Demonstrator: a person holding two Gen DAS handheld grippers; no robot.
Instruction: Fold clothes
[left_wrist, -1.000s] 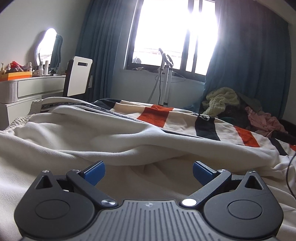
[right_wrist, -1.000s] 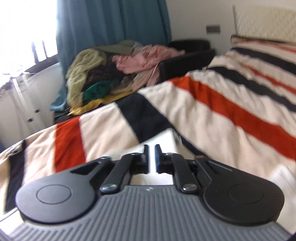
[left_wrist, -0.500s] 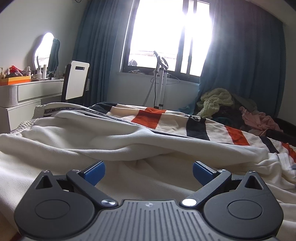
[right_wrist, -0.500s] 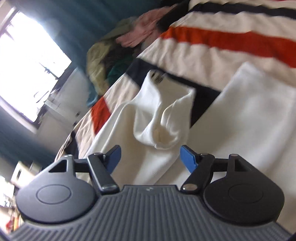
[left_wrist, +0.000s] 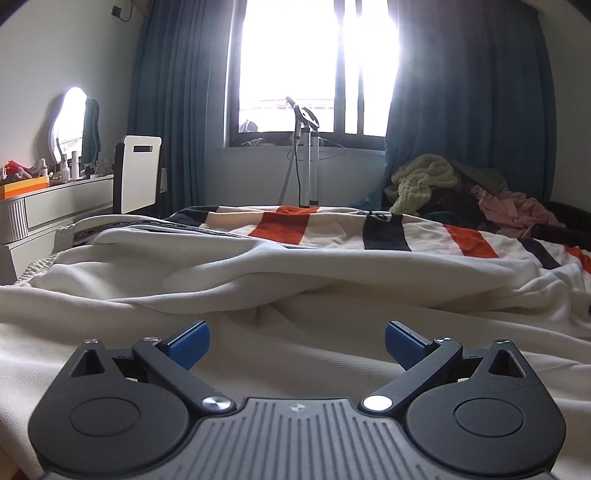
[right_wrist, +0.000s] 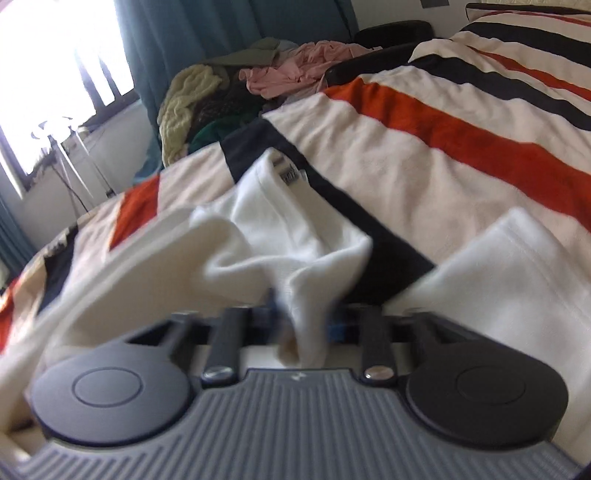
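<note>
A cream-white garment (left_wrist: 258, 280) lies rumpled across the bed, over a striped blanket (left_wrist: 332, 229). My left gripper (left_wrist: 297, 341) hovers low over the garment, open, with only flat cloth below its blue pads. In the right wrist view the same white garment (right_wrist: 295, 236) shows a collar tag and a bunched fold. My right gripper (right_wrist: 304, 317) is closing, and its jaws pinch that fold. A flat white part of the garment (right_wrist: 517, 266) lies to the right on the striped blanket (right_wrist: 443, 147).
A pile of unfolded clothes (left_wrist: 443, 184) sits beyond the bed's far corner, also seen as a heap (right_wrist: 221, 92) in the right wrist view. A garment steamer stand (left_wrist: 308, 166) stands by the window. At left are a dresser (left_wrist: 55, 206) and a chair (left_wrist: 138, 173).
The right gripper went from nearly shut to wide open above the white fold, then came down and closed on it. The left gripper stayed open and shifted slightly across the cloth.
</note>
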